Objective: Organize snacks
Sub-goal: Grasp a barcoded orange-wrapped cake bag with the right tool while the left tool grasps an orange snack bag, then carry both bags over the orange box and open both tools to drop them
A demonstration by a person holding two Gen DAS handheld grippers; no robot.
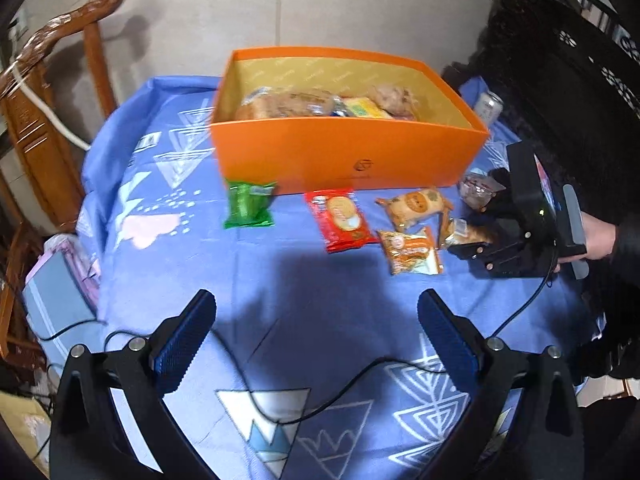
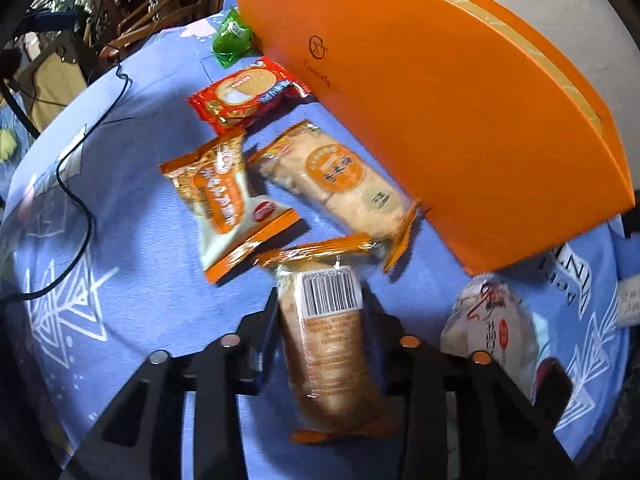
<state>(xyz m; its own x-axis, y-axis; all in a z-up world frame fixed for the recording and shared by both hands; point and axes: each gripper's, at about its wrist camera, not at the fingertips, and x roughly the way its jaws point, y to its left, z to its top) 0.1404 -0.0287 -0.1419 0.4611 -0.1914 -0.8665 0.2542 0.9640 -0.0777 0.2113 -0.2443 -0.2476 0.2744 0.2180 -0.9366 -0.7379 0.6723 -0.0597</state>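
An orange box (image 1: 348,152) stands on the blue cloth with several snacks inside. In front of it lie a green pack (image 1: 250,204), a red biscuit pack (image 1: 340,218), an orange-and-white pack (image 1: 410,250) and a clear pack with a round orange label (image 1: 416,206). My right gripper (image 2: 322,308) points down at the cloth, shut on a clear cake pack with a barcode (image 2: 324,332); its fingers press both long sides. My left gripper (image 1: 318,320) hangs open over bare cloth, well short of the snacks, with nothing between its fingers.
A pinkish clear pack (image 2: 496,328) lies right of the held one, by the corner of the orange box (image 2: 460,120). A drink can (image 1: 490,106) stands behind the box. Cables (image 1: 320,404) cross the cloth. A wooden chair (image 1: 52,92) stands at left. A person's hand (image 1: 600,240) holds the right gripper.
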